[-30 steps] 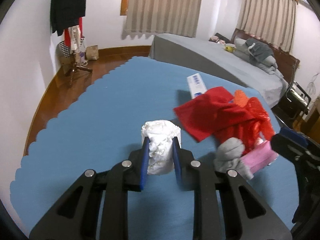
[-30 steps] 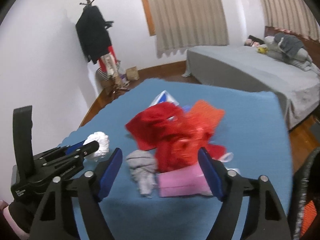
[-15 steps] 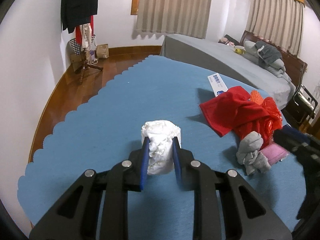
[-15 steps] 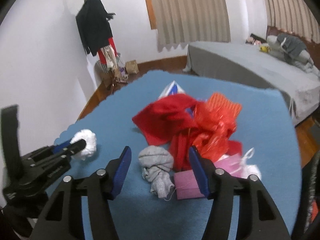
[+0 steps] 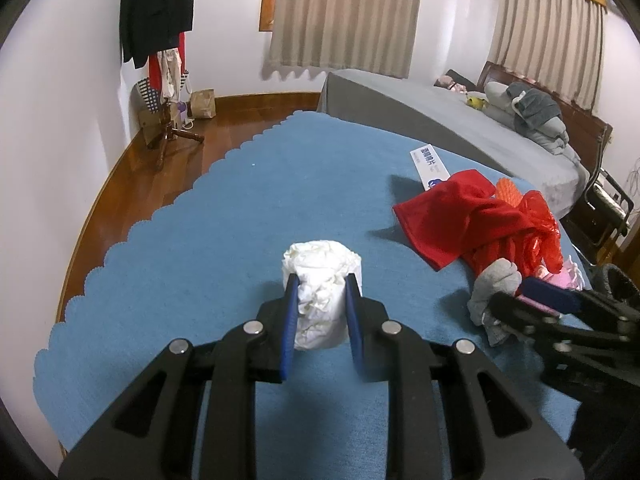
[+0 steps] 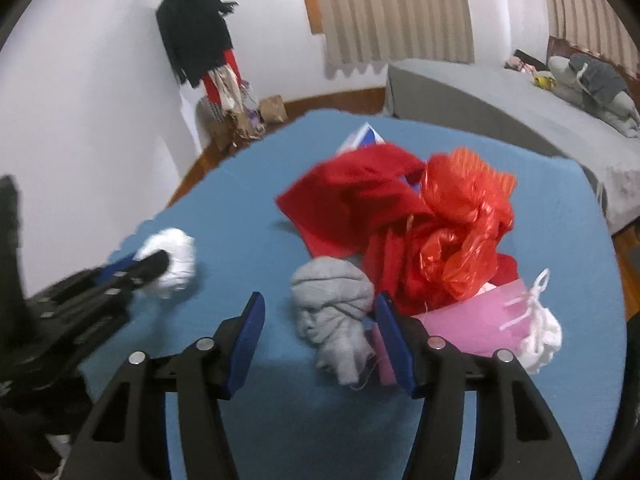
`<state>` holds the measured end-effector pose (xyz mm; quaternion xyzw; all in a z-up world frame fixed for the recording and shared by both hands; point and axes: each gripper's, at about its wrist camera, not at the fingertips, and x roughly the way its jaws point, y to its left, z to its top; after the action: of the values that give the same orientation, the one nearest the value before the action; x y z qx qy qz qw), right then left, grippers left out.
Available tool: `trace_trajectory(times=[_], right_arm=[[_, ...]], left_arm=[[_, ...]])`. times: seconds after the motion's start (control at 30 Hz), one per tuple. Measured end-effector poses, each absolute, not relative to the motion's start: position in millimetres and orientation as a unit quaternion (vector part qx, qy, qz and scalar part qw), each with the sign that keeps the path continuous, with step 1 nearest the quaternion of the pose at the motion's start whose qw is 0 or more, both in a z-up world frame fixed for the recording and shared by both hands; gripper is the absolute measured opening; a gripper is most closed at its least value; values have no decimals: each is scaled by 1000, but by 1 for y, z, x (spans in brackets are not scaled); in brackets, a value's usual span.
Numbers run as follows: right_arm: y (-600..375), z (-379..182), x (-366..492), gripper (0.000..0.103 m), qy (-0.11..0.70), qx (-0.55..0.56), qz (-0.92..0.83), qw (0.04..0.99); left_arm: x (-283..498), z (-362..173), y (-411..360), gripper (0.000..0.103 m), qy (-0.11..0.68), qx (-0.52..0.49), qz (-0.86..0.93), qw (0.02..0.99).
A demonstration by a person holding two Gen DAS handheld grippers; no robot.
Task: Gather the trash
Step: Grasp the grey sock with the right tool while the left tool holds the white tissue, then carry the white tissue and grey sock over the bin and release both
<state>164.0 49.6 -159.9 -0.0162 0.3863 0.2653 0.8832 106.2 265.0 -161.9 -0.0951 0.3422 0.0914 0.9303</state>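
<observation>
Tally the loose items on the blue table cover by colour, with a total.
White: 3, the crumpled white paper wad, the white drawstring pouch and the white-and-blue box
Red: 2, the red cloth and the red plastic bag
Grey: 1, the grey sock
Pink: 1, the pink bag
Total: 7

The left gripper (image 5: 320, 312) clamps a crumpled white paper wad (image 5: 322, 280) above the blue cloth (image 5: 200, 240), well apart from a red bag (image 5: 480, 220).

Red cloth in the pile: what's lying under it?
A white-and-blue printed box pokes out from beneath the red cloth at its far edge. A red plastic bag lies partly over its right side. Anything else underneath is covered.
</observation>
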Motion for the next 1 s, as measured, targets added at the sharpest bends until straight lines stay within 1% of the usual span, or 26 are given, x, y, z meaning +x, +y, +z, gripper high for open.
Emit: trace_trajectory(times=[0.03, 0.07, 0.13, 0.17, 0.27, 0.47, 0.7, 1.0], right_arm=[[51, -164, 167, 53, 391, -16, 265, 881], [53, -167, 169, 48, 396, -17, 266, 879], [55, -172, 172, 41, 405, -22, 266, 875], [54, -172, 171, 39, 405, -18, 268, 874], [50, -166, 168, 39, 400, -7, 283, 872], [39, -134, 155, 39, 370, 16, 308, 876], [11, -94, 143, 39, 329, 36, 308, 892], [-46, -66, 129, 39, 298, 53, 268, 914]], left_arm=[[107, -162, 265, 22, 342, -95, 92, 930], [107, -162, 265, 22, 342, -95, 91, 930], [106, -162, 264, 22, 343, -94, 92, 930], [107, -162, 264, 22, 344, -94, 92, 930], [106, -163, 264, 22, 344, -94, 92, 930], [104, -157, 259, 22, 337, -92, 90, 933], [101, -129, 241, 22, 311, -82, 71, 944], [103, -97, 192, 22, 284, -75, 13, 956]])
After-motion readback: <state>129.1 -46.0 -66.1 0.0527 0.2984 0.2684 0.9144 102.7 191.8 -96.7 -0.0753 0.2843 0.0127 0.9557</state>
